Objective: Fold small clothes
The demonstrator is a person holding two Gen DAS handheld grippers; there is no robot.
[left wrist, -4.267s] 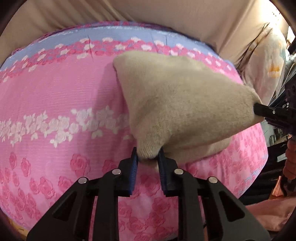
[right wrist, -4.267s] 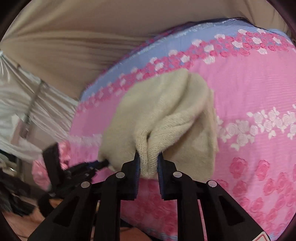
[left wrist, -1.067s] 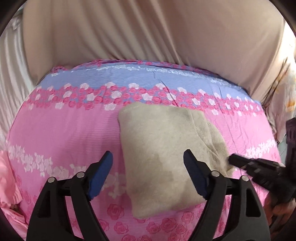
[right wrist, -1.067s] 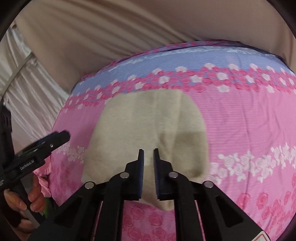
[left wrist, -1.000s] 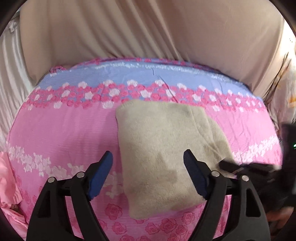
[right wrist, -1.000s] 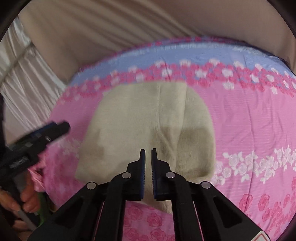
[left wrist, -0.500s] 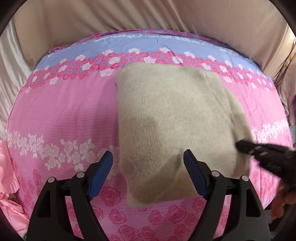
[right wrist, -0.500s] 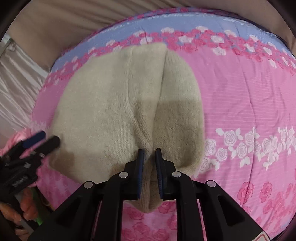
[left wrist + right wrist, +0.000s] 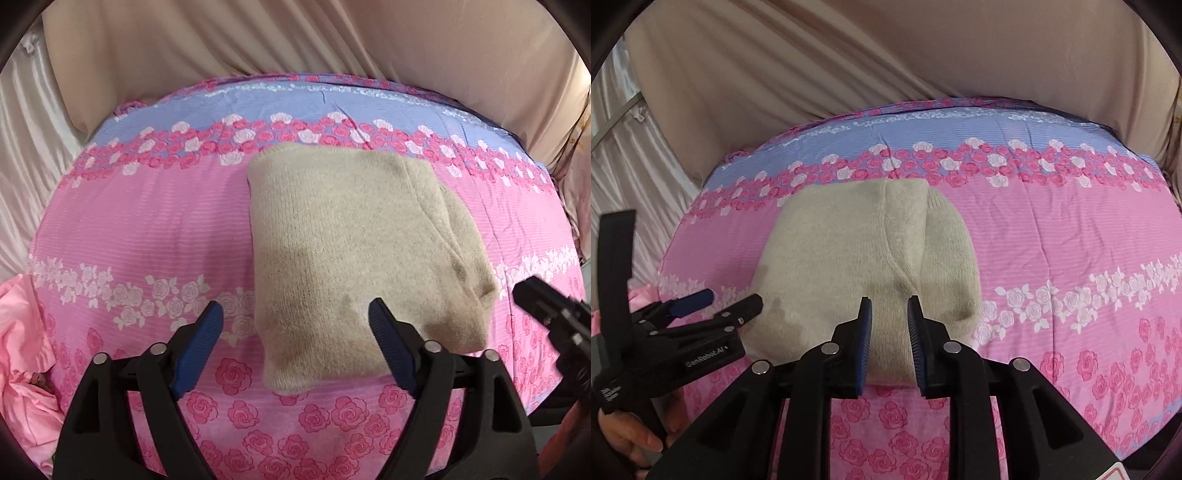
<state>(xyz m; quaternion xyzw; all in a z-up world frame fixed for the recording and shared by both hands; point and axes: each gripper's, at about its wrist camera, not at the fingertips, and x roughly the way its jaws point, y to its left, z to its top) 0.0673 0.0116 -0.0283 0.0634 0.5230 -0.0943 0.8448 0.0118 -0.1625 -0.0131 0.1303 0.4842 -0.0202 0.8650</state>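
A beige knit garment (image 9: 351,251) lies folded into a thick rectangle on the pink rose-print cloth (image 9: 147,229). In the left wrist view my left gripper (image 9: 295,310) hovers over its near left corner. The jaws are wide and still opening, and they touch nothing. My right gripper (image 9: 889,302) hangs above the near edge of the garment (image 9: 857,258). Its jaws are opening a narrow gap with no cloth pinched between the pads. Each gripper shows in the other's view: the right gripper (image 9: 546,306) at the right edge, the left gripper (image 9: 713,306) at the left.
A crumpled pink garment (image 9: 18,350) lies at the cloth's left edge. Beige draped fabric (image 9: 295,55) backs the far side, beyond a blue band (image 9: 960,133) of the cloth. A person's hand (image 9: 624,439) grips the left tool. The cloth's right half (image 9: 1071,240) is bare.
The right gripper lay low and almost shut at the garment's near edge; it has lifted back with its jaws parted. The left jaws spread a little wider. The garment stays flat.
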